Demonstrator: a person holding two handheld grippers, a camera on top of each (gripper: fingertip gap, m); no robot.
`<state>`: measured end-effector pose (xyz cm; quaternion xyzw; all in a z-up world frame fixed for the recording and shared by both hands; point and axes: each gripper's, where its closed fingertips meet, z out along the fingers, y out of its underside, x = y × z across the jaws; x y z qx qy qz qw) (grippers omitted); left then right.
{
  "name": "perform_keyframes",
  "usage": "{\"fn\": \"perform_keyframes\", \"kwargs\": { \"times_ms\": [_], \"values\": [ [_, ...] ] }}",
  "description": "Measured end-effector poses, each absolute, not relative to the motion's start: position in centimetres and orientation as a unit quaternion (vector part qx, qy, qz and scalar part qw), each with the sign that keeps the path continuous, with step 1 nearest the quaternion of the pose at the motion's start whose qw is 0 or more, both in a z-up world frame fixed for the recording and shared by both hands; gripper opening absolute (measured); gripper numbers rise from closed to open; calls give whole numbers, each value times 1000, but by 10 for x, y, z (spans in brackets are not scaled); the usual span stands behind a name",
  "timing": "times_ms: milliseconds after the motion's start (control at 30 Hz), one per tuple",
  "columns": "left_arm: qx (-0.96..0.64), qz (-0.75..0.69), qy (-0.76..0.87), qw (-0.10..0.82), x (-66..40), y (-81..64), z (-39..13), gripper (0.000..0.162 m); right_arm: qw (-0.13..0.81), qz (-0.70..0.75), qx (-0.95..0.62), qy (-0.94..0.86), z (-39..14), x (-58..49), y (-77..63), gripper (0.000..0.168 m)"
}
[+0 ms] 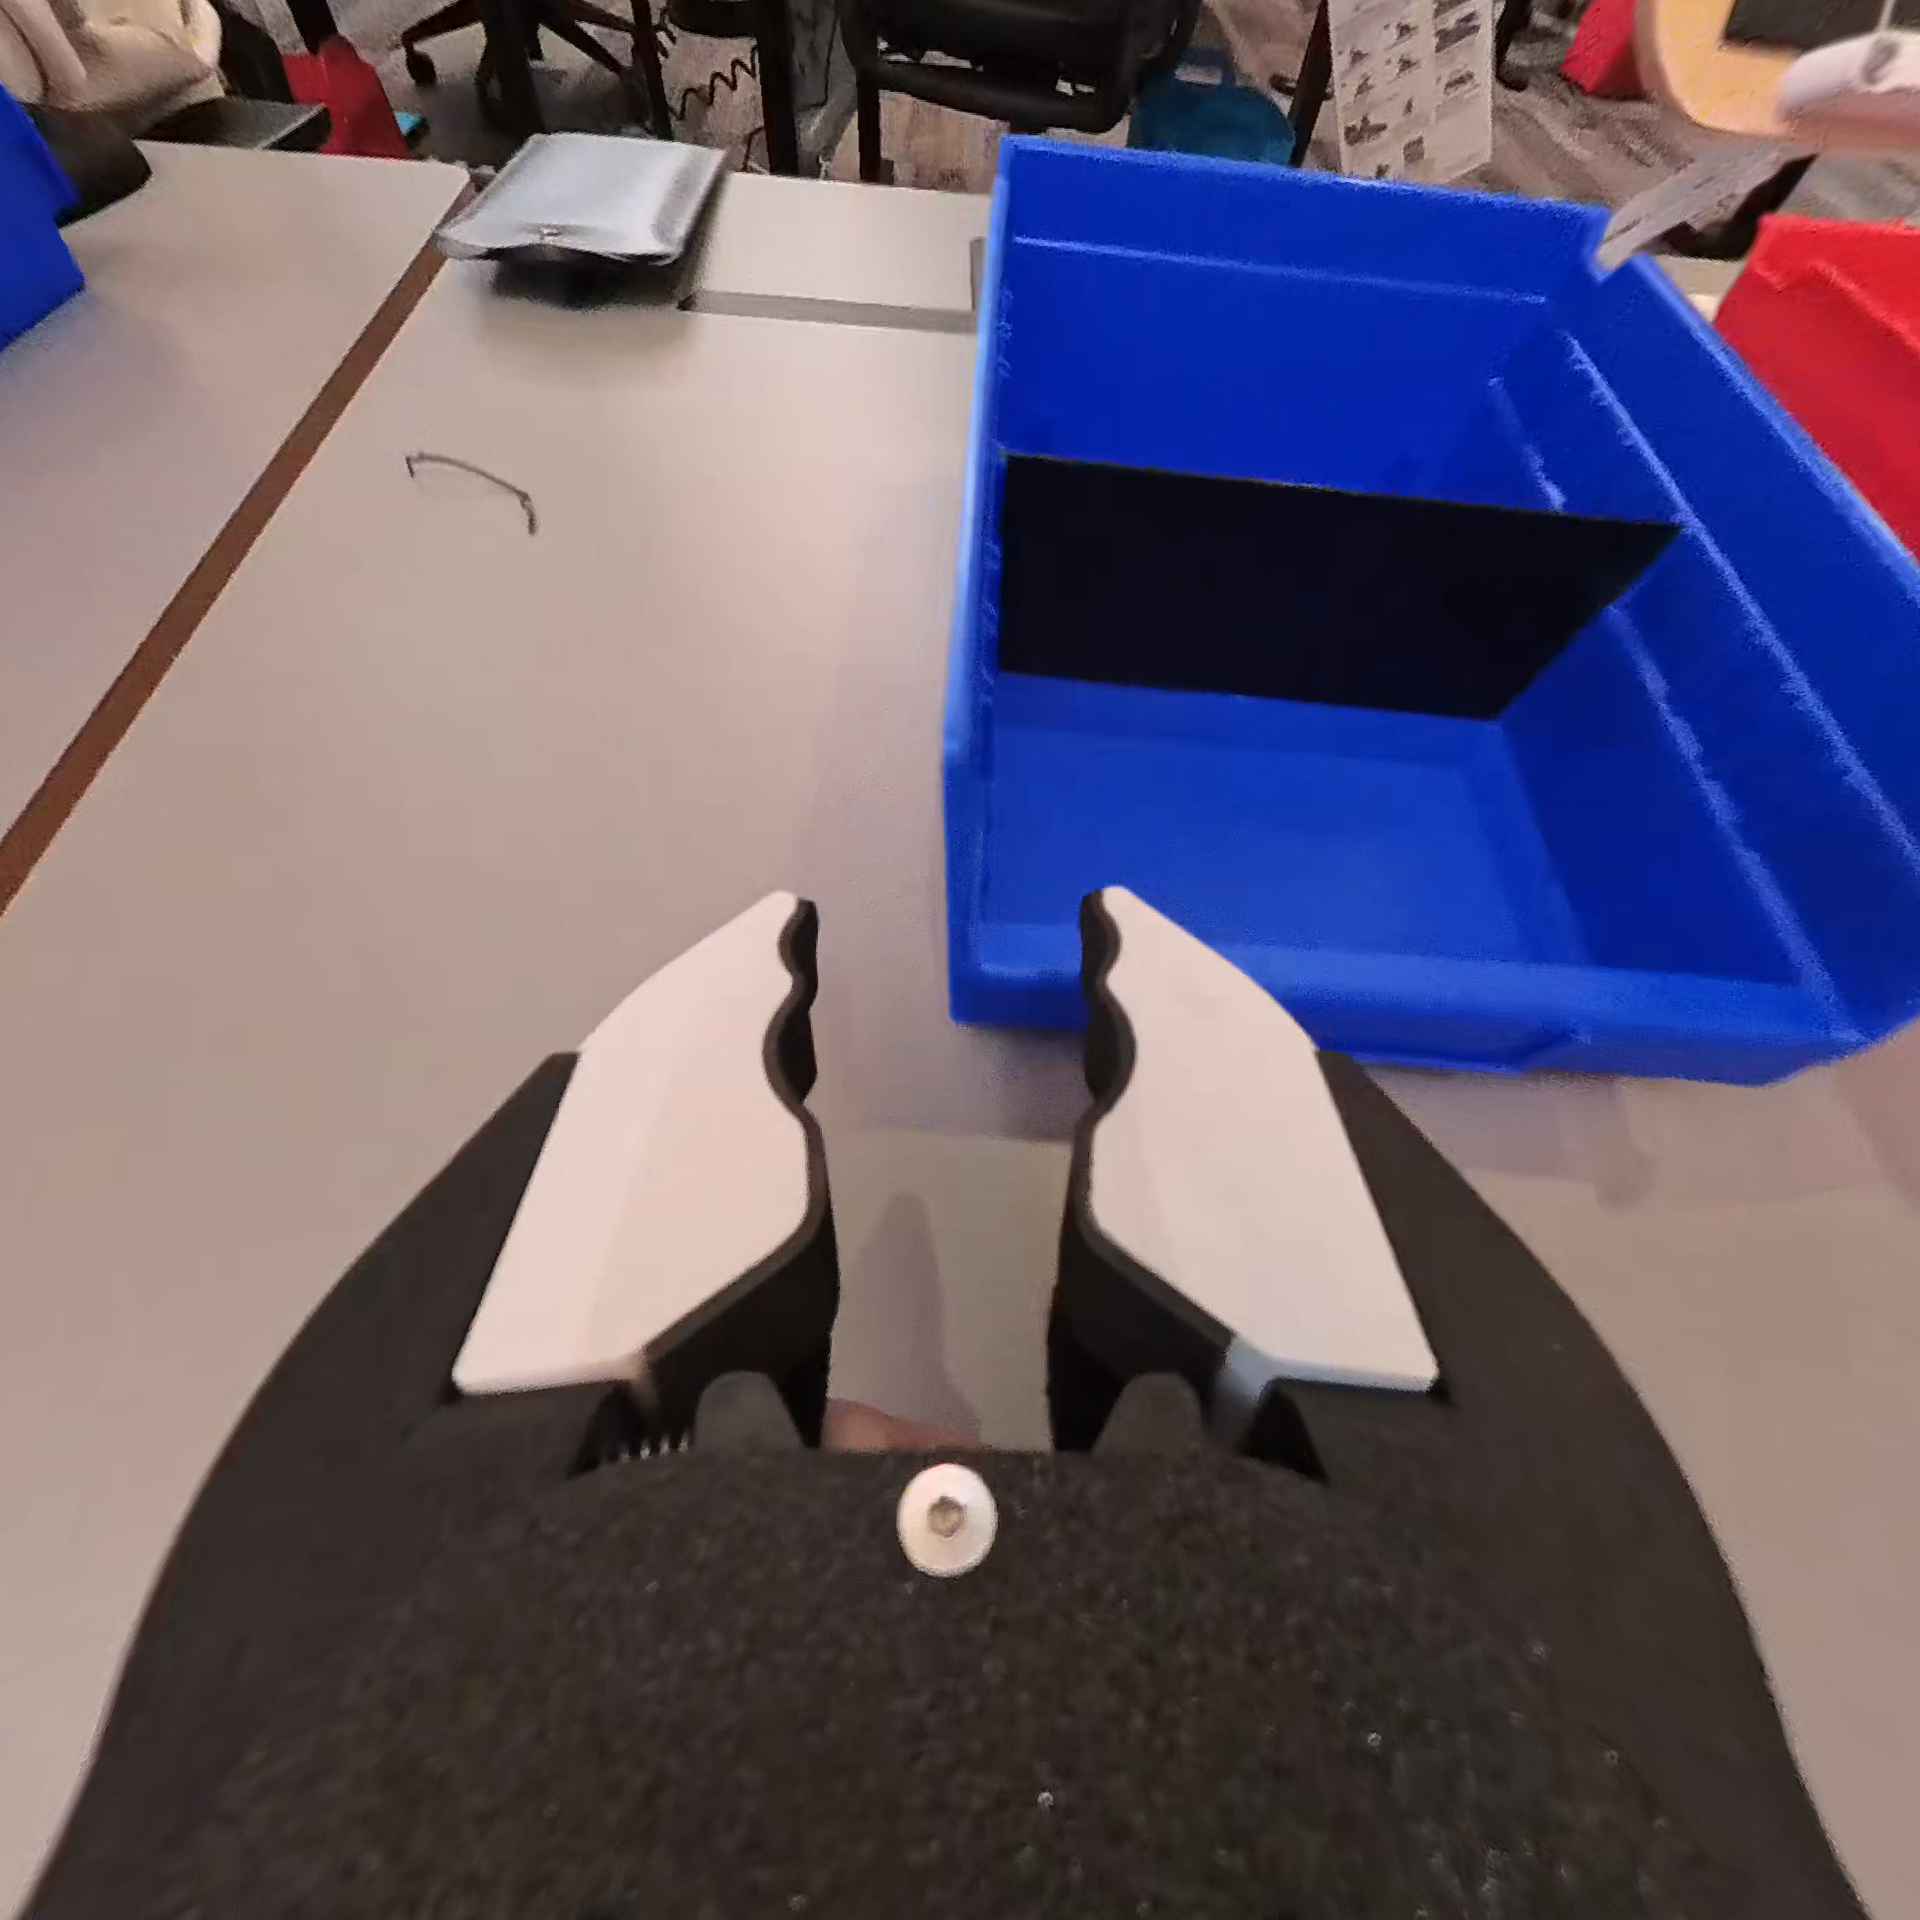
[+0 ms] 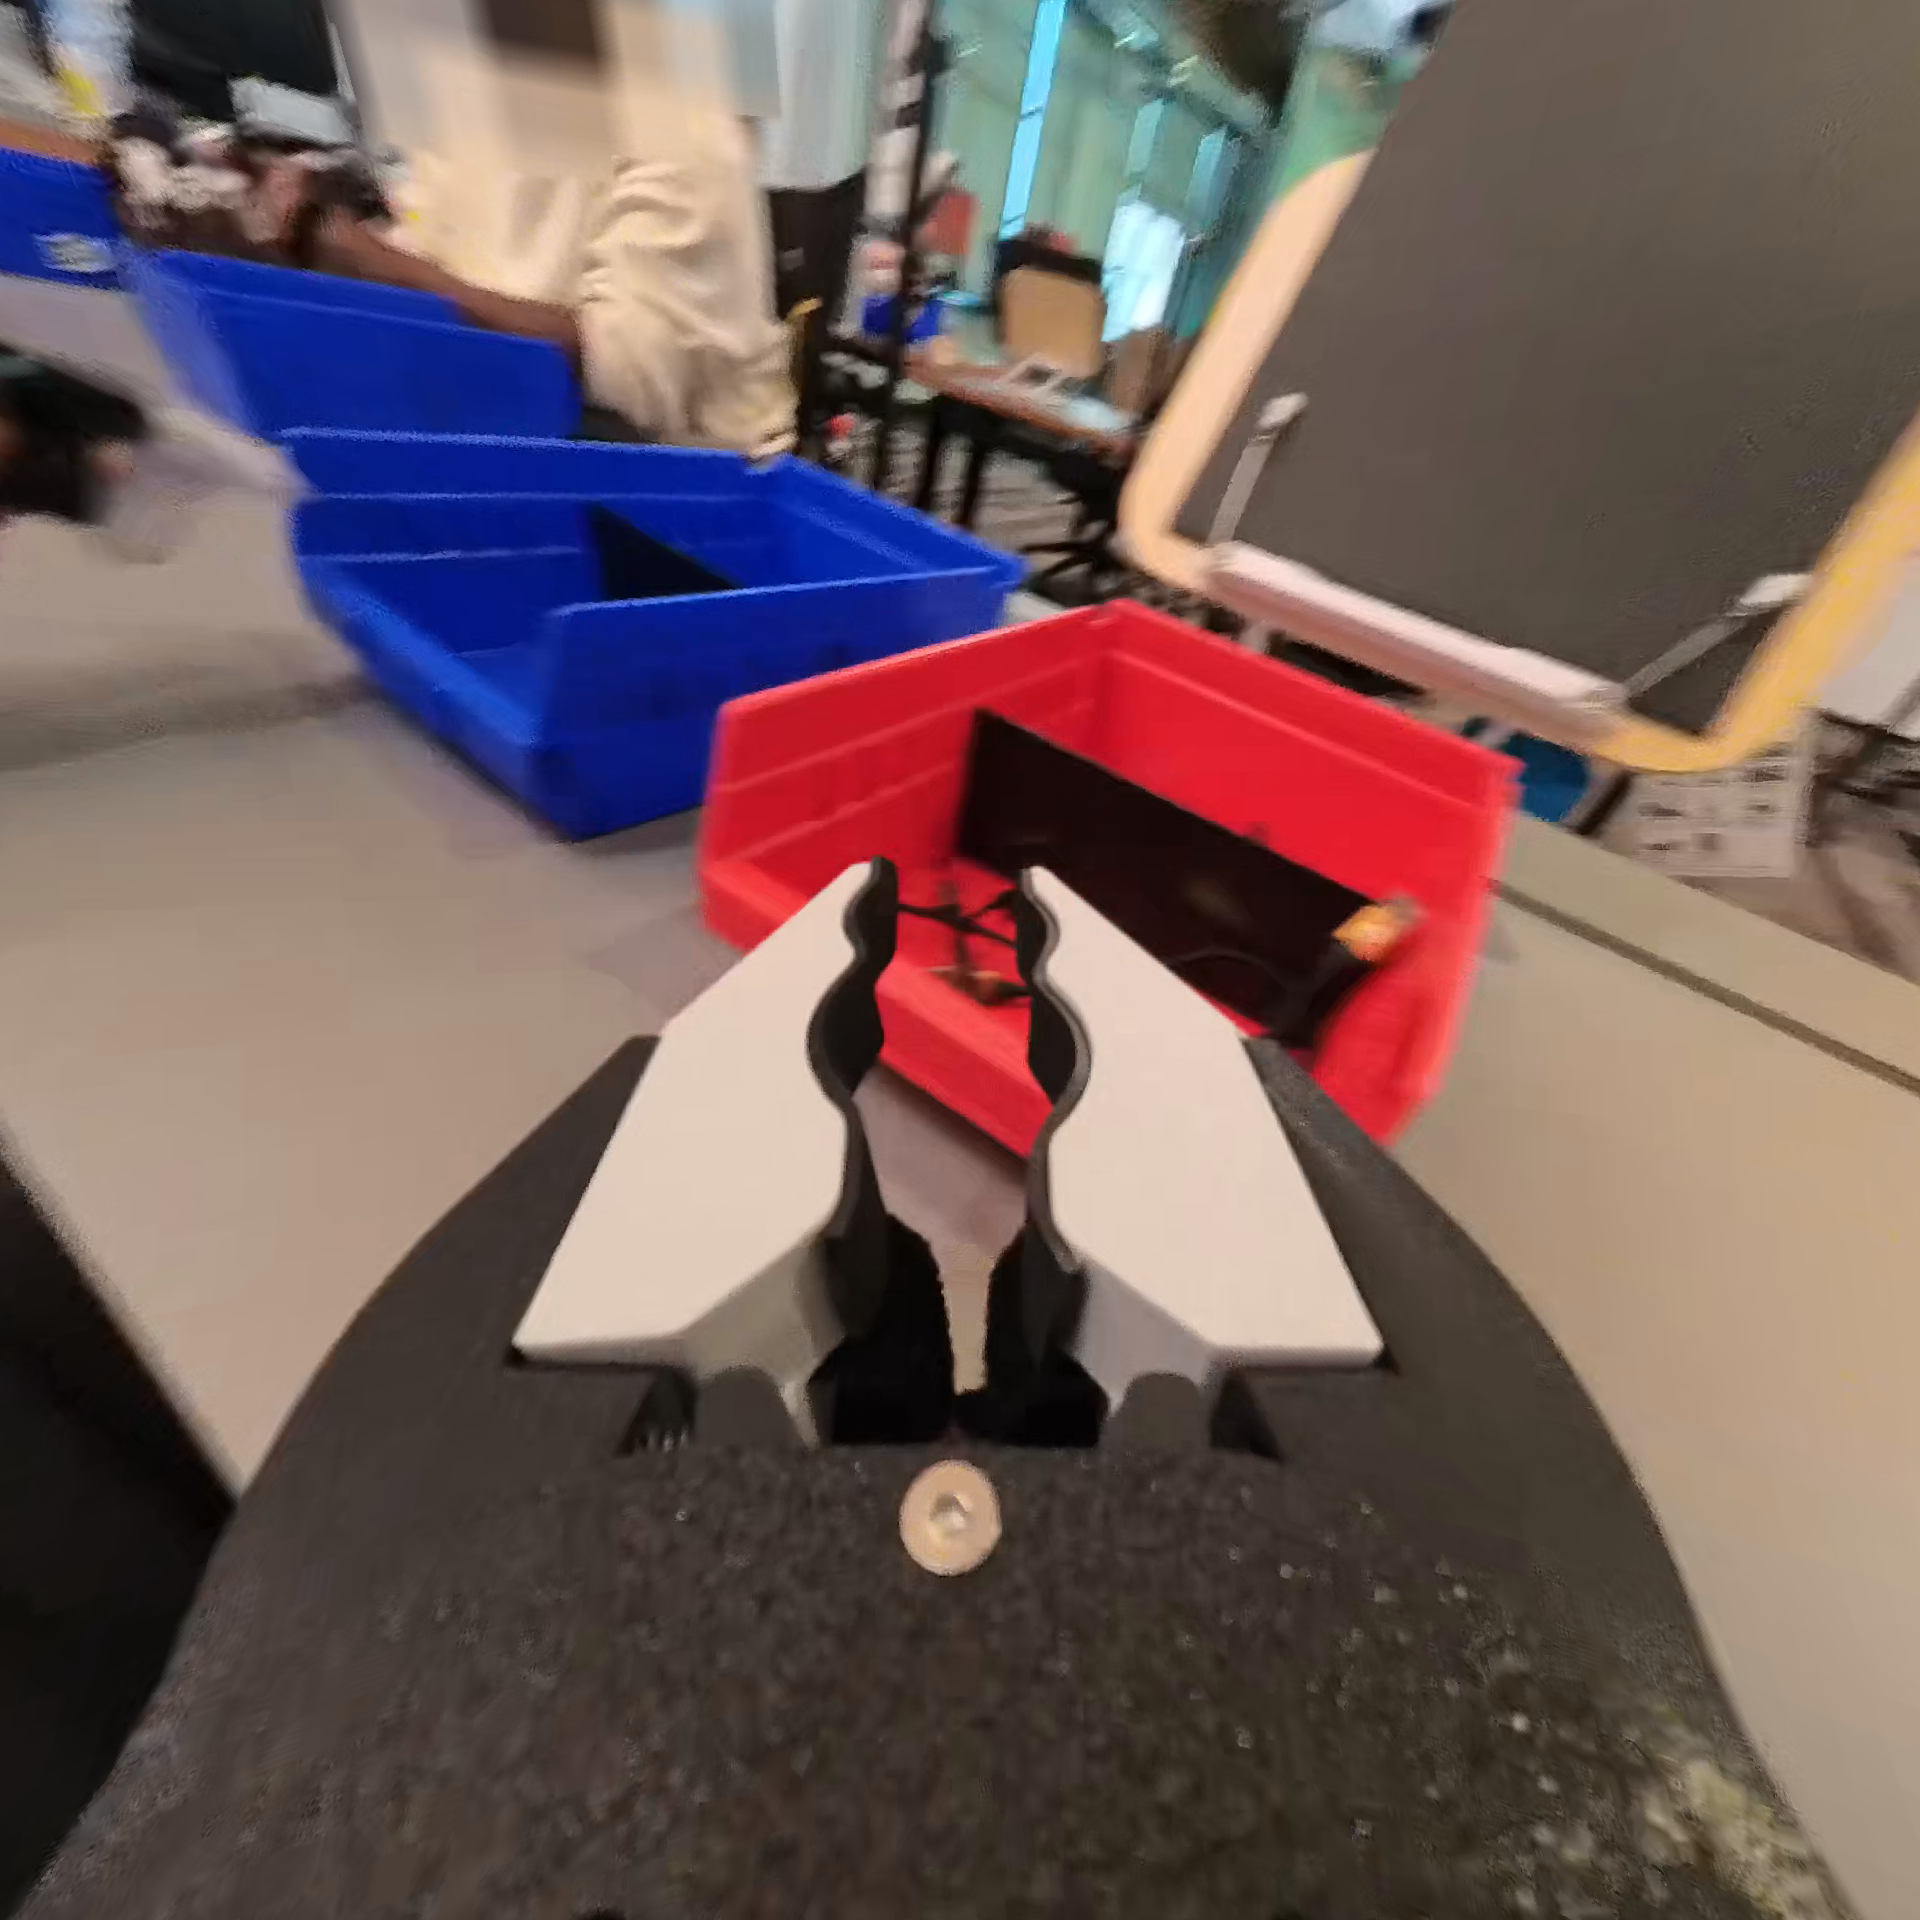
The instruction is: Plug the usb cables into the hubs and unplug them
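My left gripper (image 1: 948, 930) is open and empty, low over the grey table (image 1: 520, 831), just left of the near corner of a blue bin (image 1: 1351, 1003). The bin has a black divider (image 1: 1299, 592) and both halves look empty. My right gripper (image 2: 958, 891) is open a little with nothing between its fingers, and it points into a red bin (image 2: 1247, 727). This bin has a black divider (image 2: 1143, 862) and holds small parts with thin black wires (image 2: 971, 935) and an orange piece (image 2: 1371, 925). The view is blurred.
A thin bent wire (image 1: 473, 488) and a black pouch (image 1: 582, 208) lie on the table to the left. The red bin (image 1: 1829, 343) stands right of the blue one (image 2: 665, 727). More blue bins (image 2: 312, 343) and a person in pale clothing (image 2: 644, 260) are behind. The tips of one gripper are about 40 cm away from the tips of the other.
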<state>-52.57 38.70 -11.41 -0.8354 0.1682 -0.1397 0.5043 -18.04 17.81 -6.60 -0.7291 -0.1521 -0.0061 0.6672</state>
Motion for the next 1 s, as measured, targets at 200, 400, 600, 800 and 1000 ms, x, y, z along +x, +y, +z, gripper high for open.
{"fn": "perform_keyframes", "kwargs": {
  "times_ms": [200, 400, 600, 800, 1000],
  "values": [
    [-831, -168, 203, 490, -501, 421, -121, 3, 526, 233, -779, -251, -119, -306, 161, 21],
    [-833, -178, 179, 492, -507, 385, -122, 4, 513, 215, -809, -189, -115, -325, 218, 35],
    [-840, -154, 154, 497, -518, 321, -124, 5, 541, 99, -827, -116, -119, -329, 273, 47],
    [-838, -118, 142, 513, -522, 270, -123, 6, 523, 82, -846, -68, -135, -337, 279, 10],
    [-812, -65, 112, 570, -528, 233, -100, 6, 578, 43, -811, -84, -99, -339, 268, 4]
  ]
}}
